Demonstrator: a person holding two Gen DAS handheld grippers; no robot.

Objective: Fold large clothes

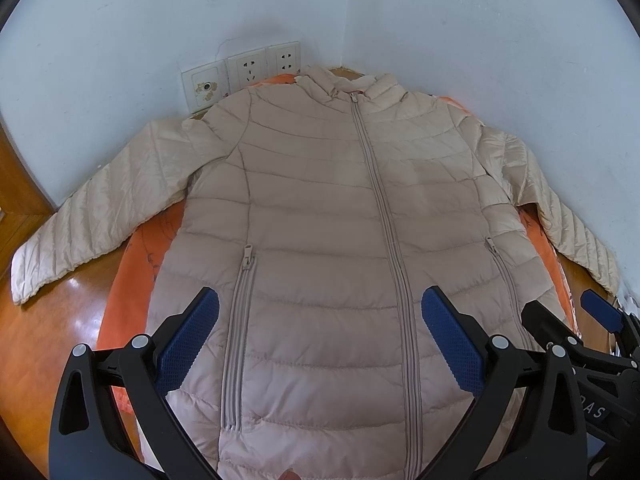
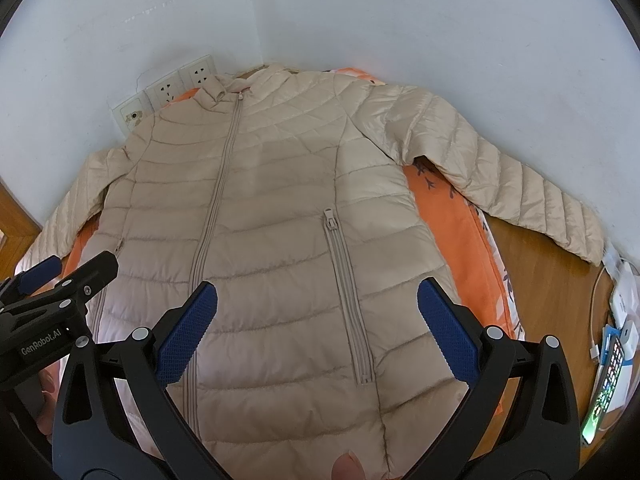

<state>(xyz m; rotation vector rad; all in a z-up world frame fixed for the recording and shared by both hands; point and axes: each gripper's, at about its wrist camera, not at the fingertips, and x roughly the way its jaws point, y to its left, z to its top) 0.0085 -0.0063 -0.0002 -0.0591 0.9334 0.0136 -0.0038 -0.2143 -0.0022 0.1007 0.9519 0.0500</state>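
Both wrist cams low and close over puffer jacket hem, facing wall corner. Left view sits over left half, right view over right half. Shared: centre zipper, wall sockets

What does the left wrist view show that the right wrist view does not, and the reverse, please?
Only the left wrist view shows the end of the jacket's sleeve lying on the glossy wooden floor at the picture's left.

Only the right wrist view shows a lit phone, white cables and white boxes at the right edge.

Both show the beige puffer jacket, zipped and spread flat on an orange cloth, three wall sockets, and both tongs, left and right, open above the hem.
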